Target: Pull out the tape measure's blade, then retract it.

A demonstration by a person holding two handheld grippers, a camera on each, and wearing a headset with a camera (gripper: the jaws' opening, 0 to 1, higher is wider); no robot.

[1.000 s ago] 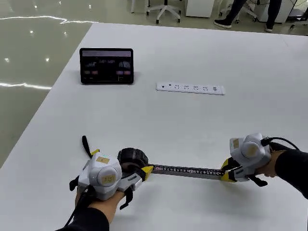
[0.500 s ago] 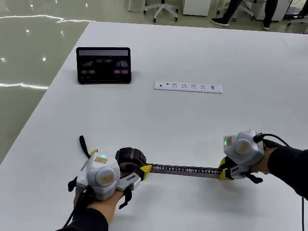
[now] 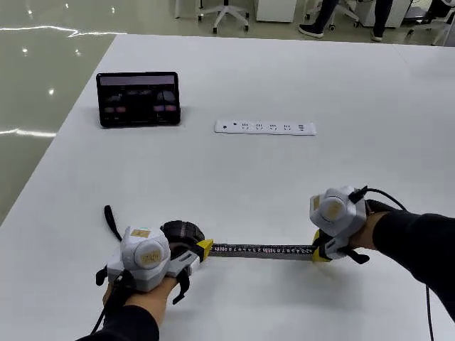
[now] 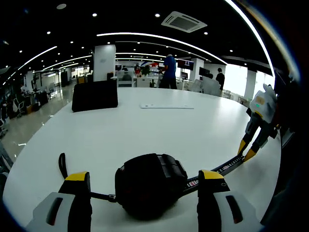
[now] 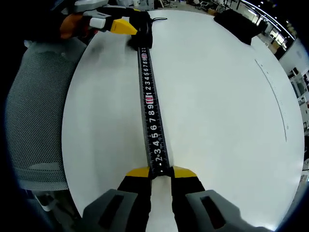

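The black tape measure case point(image 3: 182, 234) point(image 4: 150, 183) lies on the white table point(image 3: 284, 185), held between the yellow-tipped jaws of my left gripper point(image 3: 188, 245) point(image 4: 145, 176). Its blade point(image 3: 261, 250) point(image 5: 150, 106) runs out flat to the right along the table. My right gripper point(image 3: 317, 253) point(image 5: 159, 171) is shut on the blade's end, near the low numbers. In the left gripper view the blade point(image 4: 227, 166) leads to the right gripper point(image 4: 246, 150). The right gripper view shows the left gripper point(image 5: 123, 24) at the blade's far end.
A dark tablet point(image 3: 138, 98) stands at the back left and a white power strip point(image 3: 264, 128) lies at mid-table. The case's black wrist strap point(image 3: 110, 220) trails left. A grey mesh chair point(image 5: 38, 111) sits by the near table edge. Office chairs and people stand beyond the far end.
The head view has shifted. My right gripper has come slightly closer to the left one, still shut on the blade's end, and the exposed blade looks a little shorter.
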